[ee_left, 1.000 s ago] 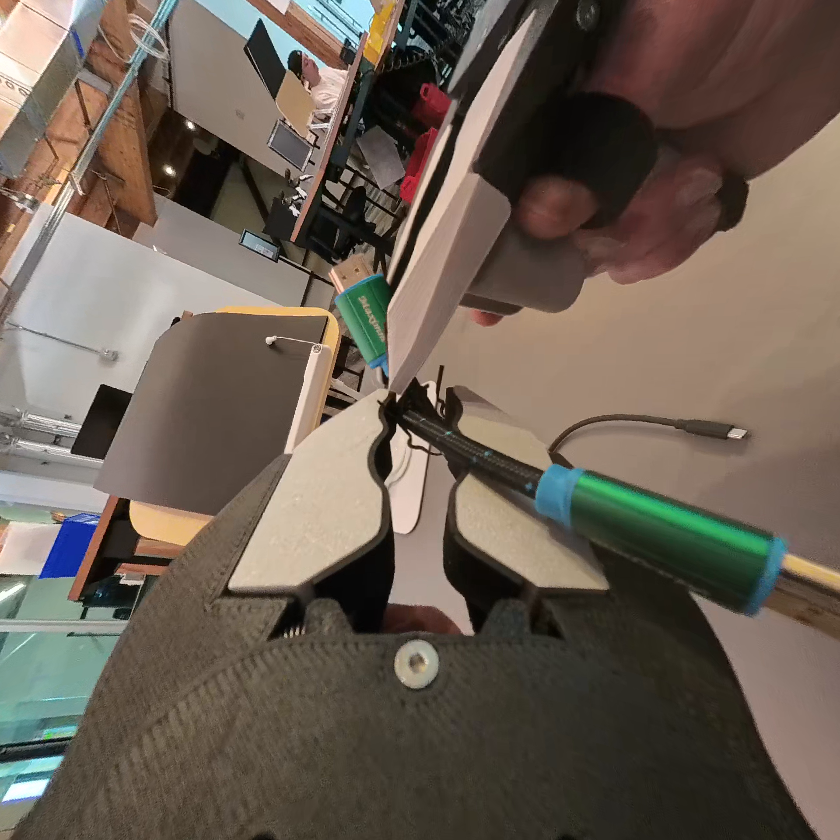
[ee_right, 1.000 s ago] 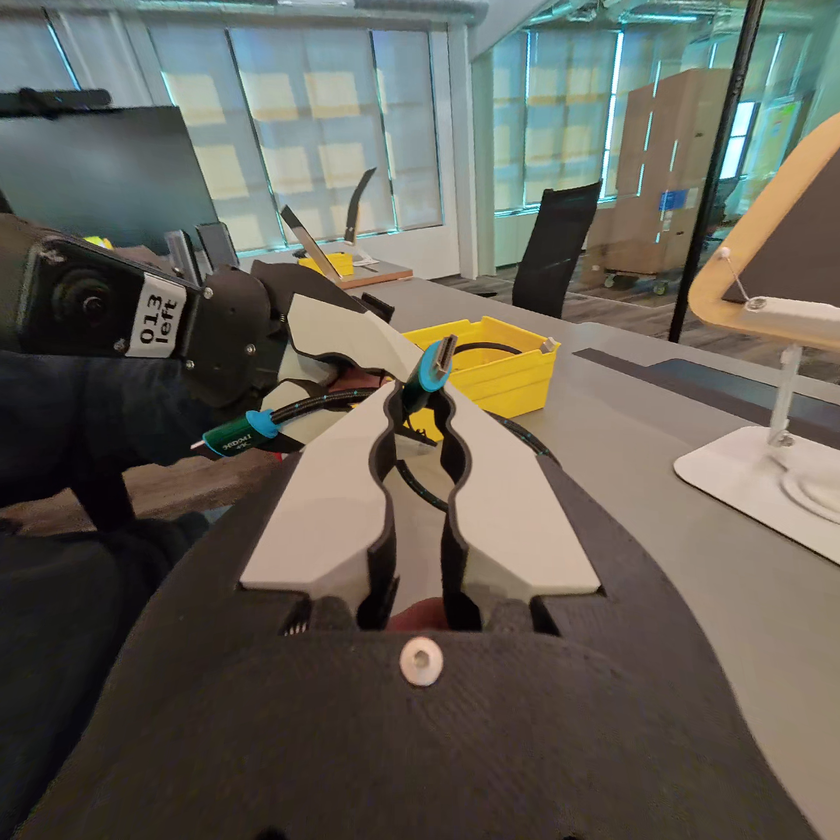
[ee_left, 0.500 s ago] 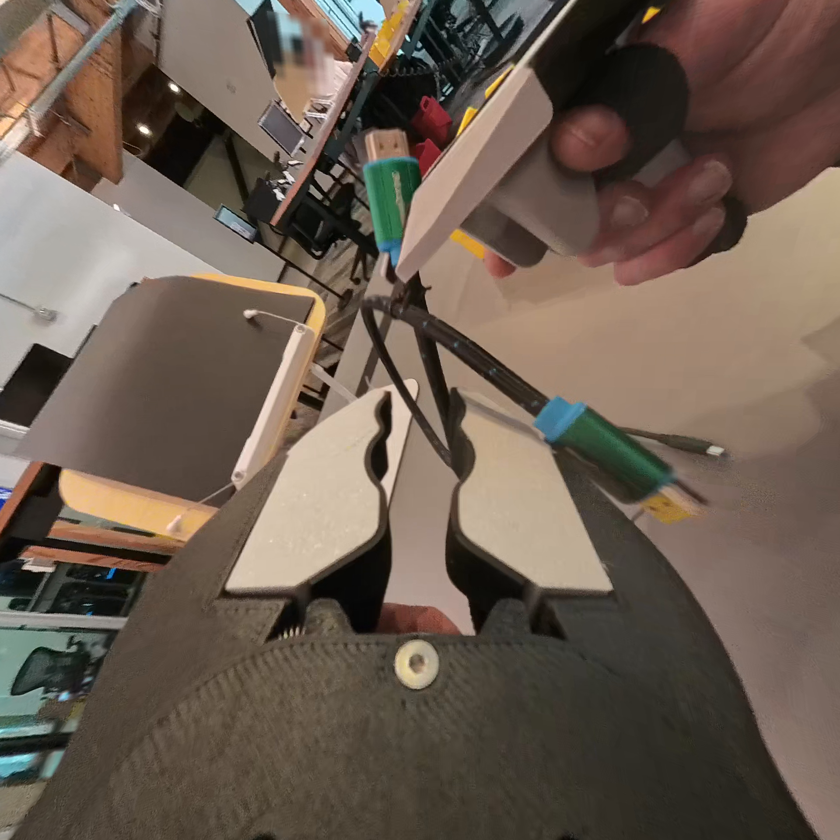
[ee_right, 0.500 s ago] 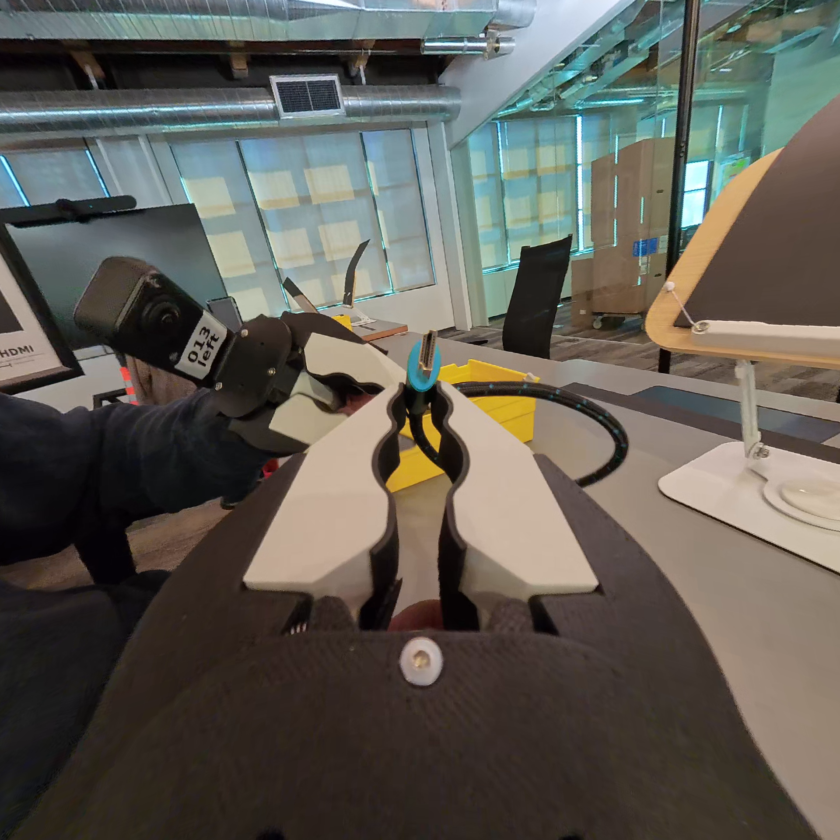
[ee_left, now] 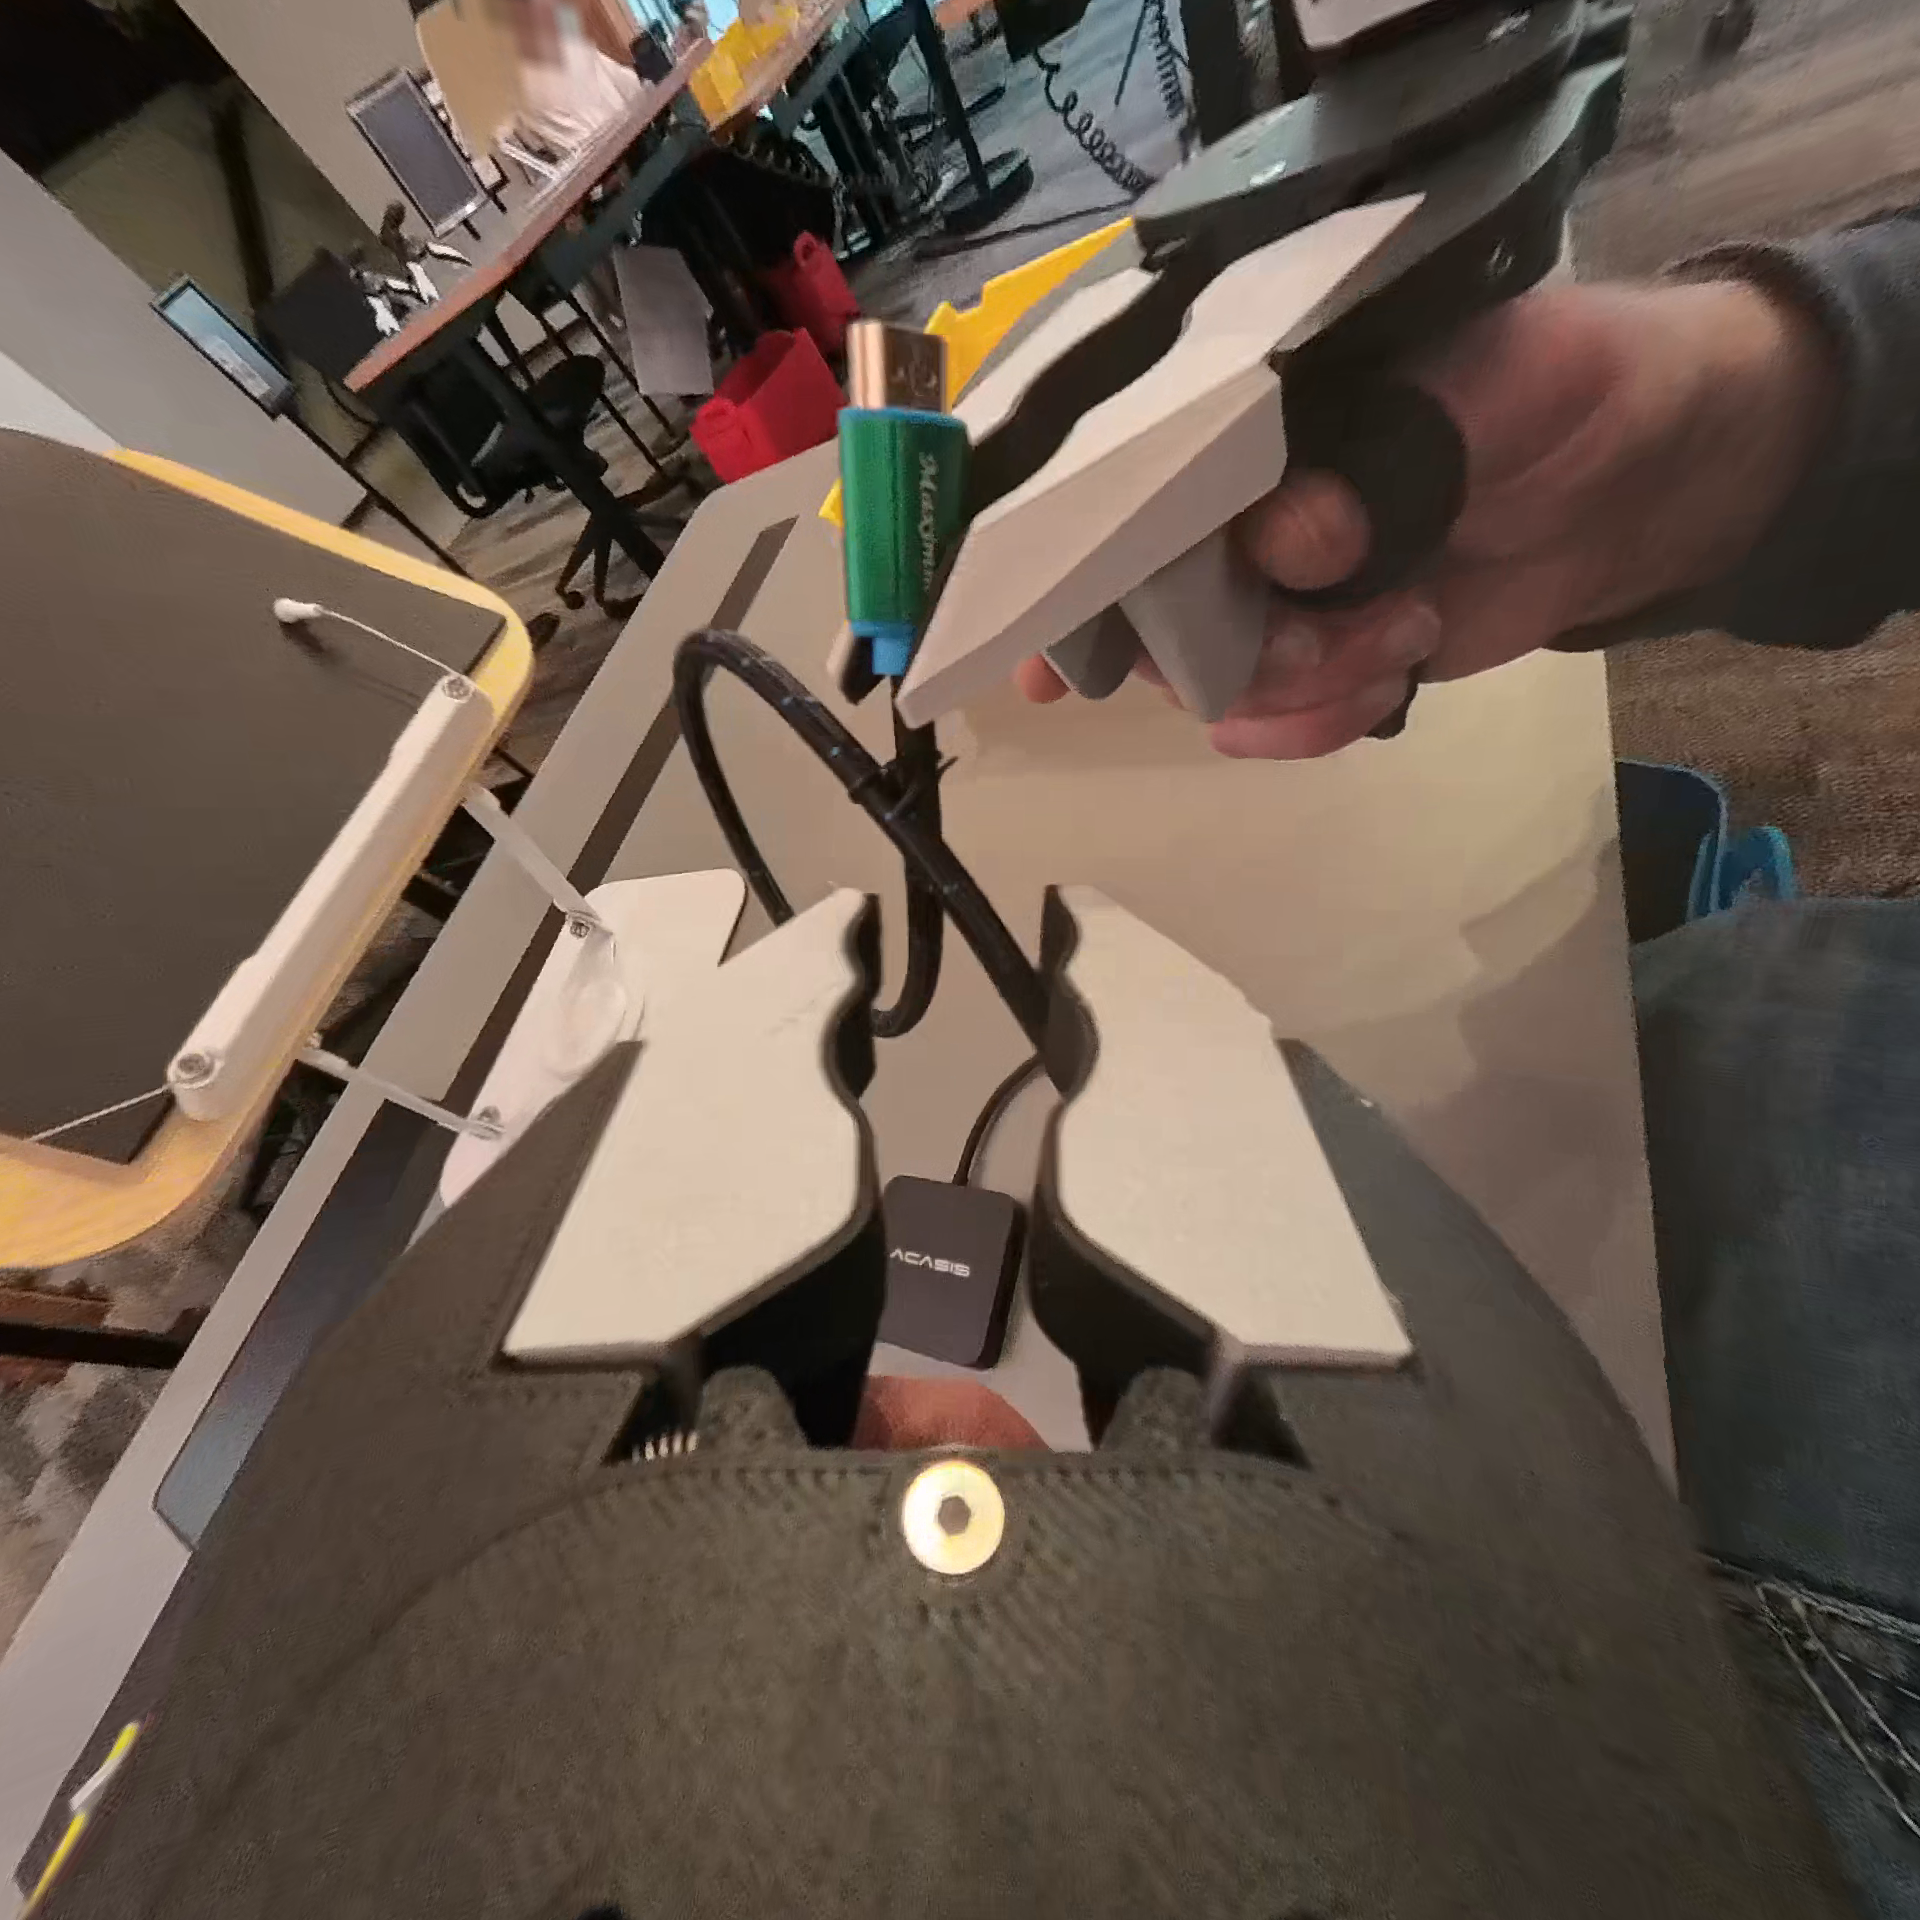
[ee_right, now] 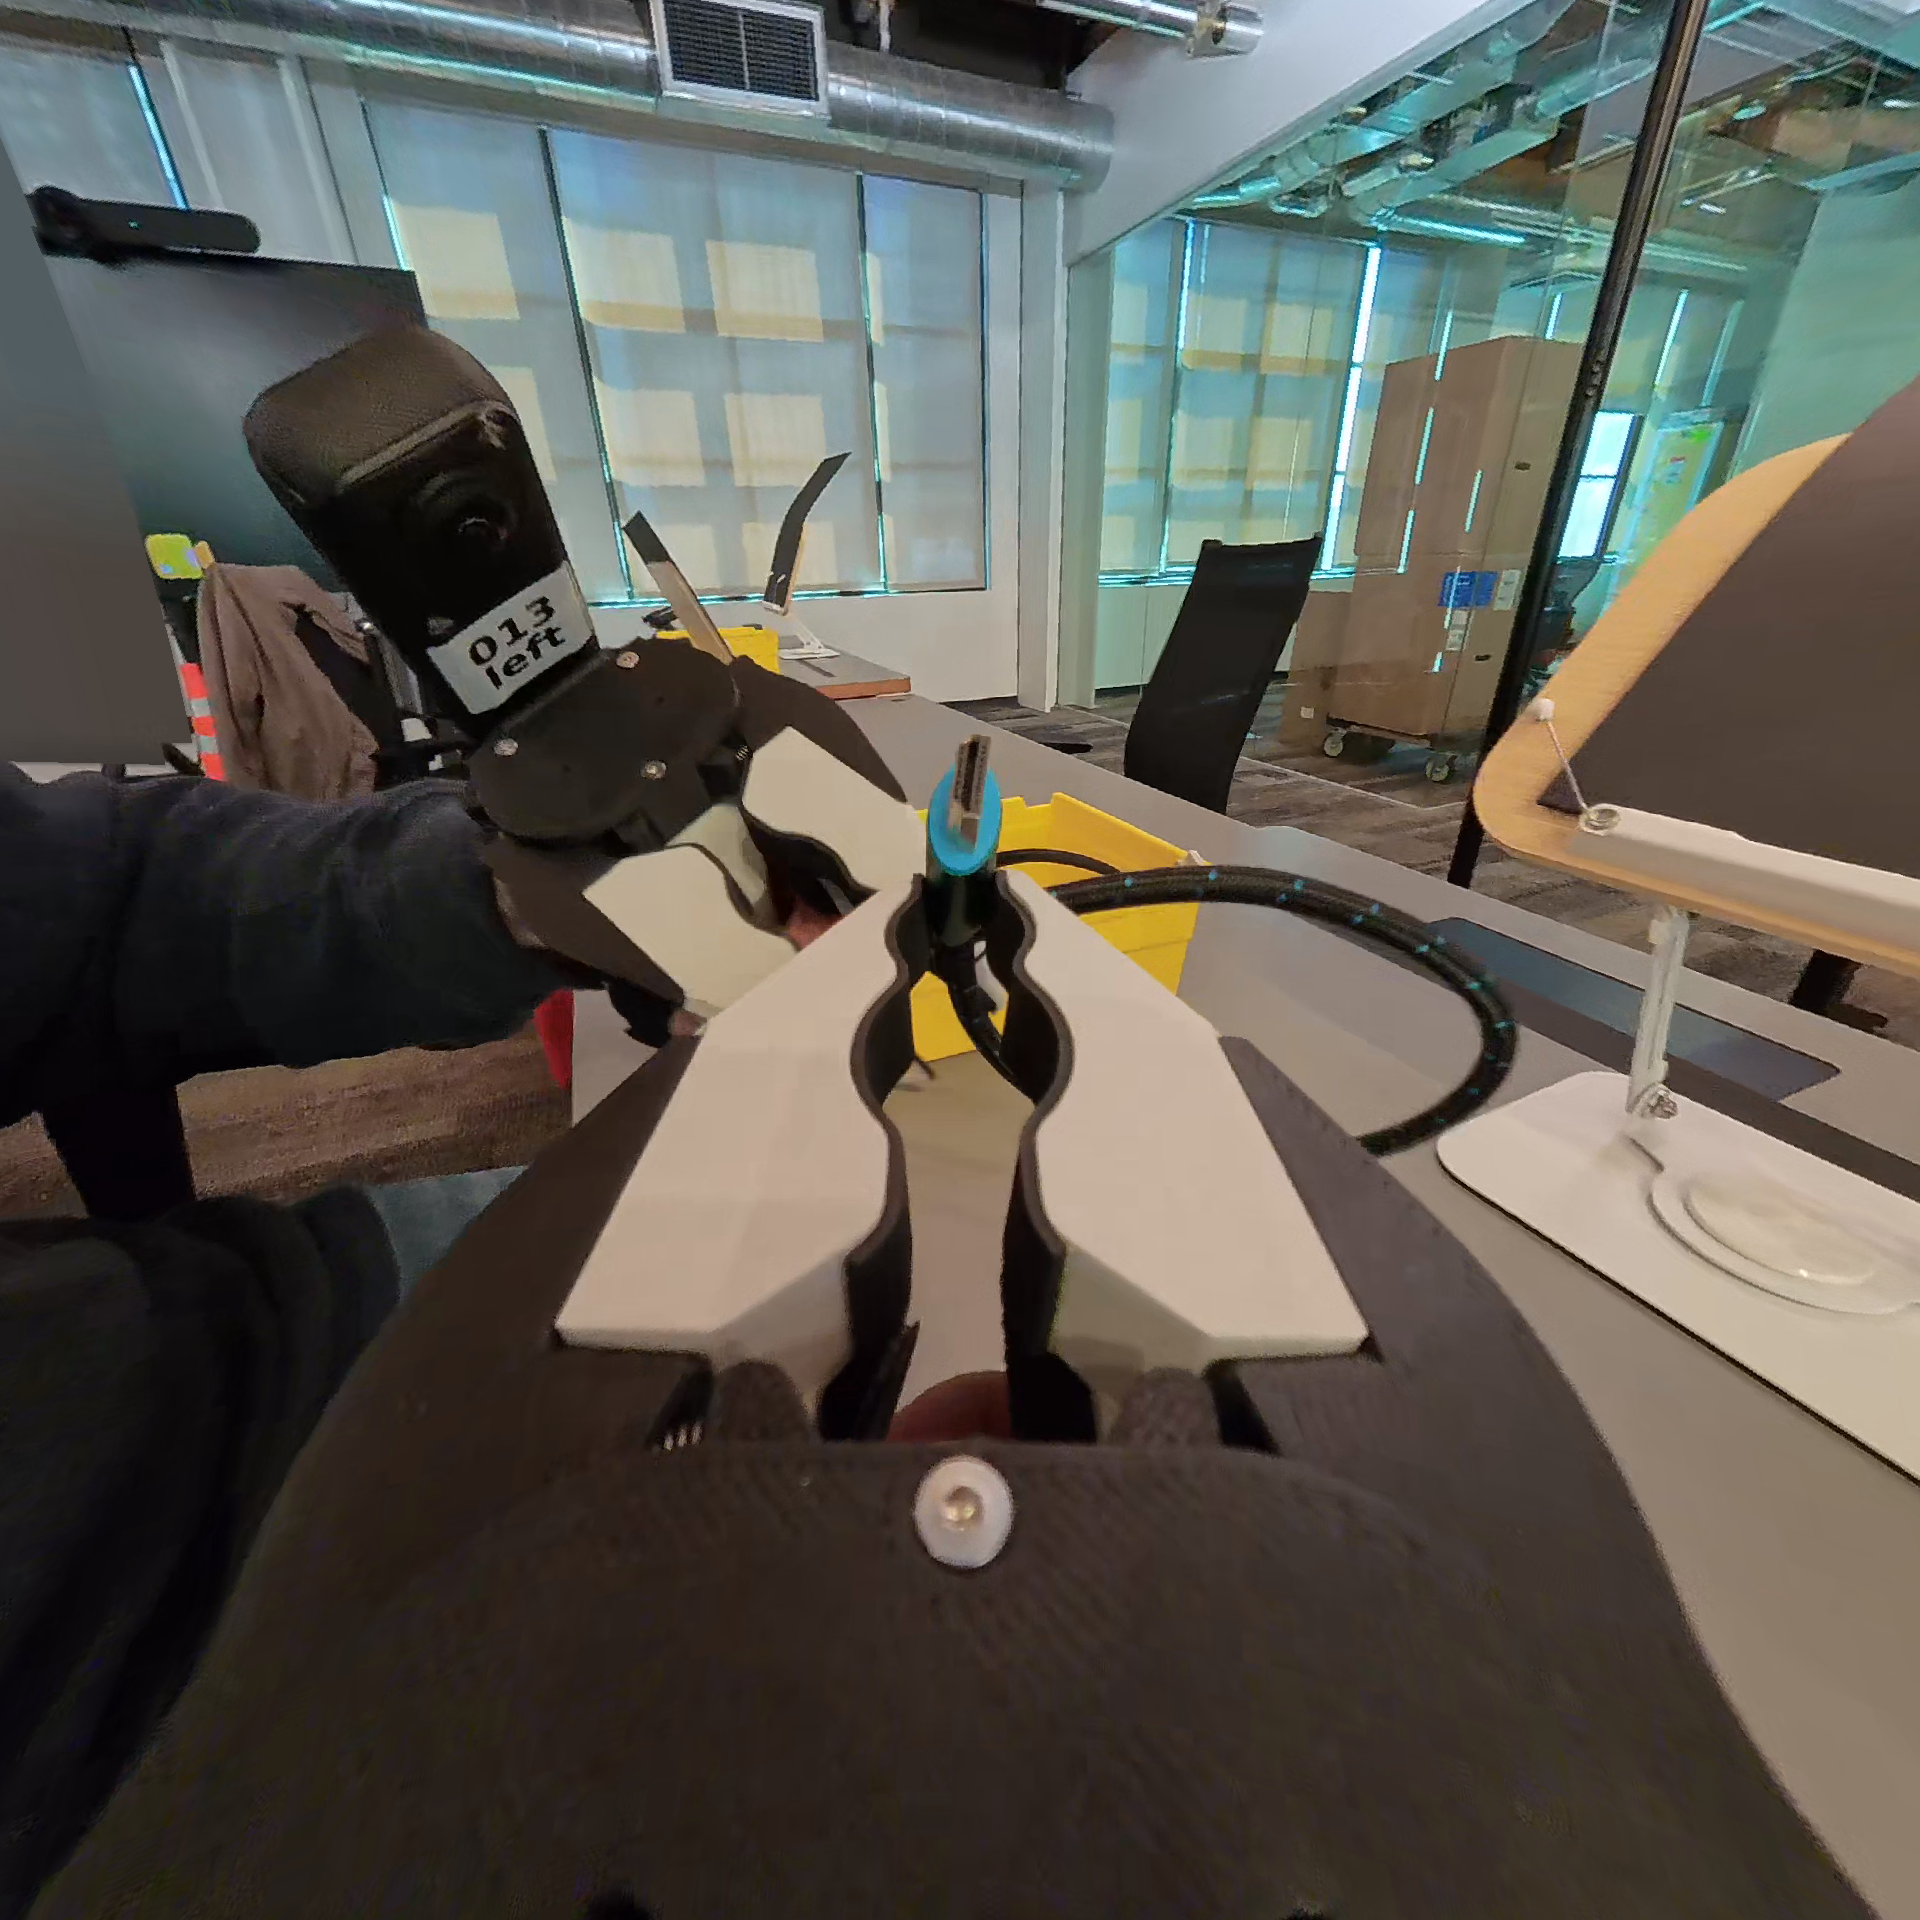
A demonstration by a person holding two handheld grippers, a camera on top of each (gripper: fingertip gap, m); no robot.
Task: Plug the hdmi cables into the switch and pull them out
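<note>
Cable (ee_right: 1434,966), thick and braided, arcs stiffly above the grey table (ee_left: 1351,935); it likely springs back when bent. Its green plug (ee_left: 902,530) is rigid, the best place to grip, and the right gripper (ee_right: 961,914) is clamped on it, metal tip up. The left gripper (ee_left: 956,935) is partly open, holding nothing, cable passing between its fingers. The small black switch (ee_left: 945,1283) lies on the table below.

A green, blue-collared HDMI plug (ee_left: 902,540) is held upright; the black switch (ee_left: 948,1270) lies flat on the desk (ee_left: 1299,935).
</note>
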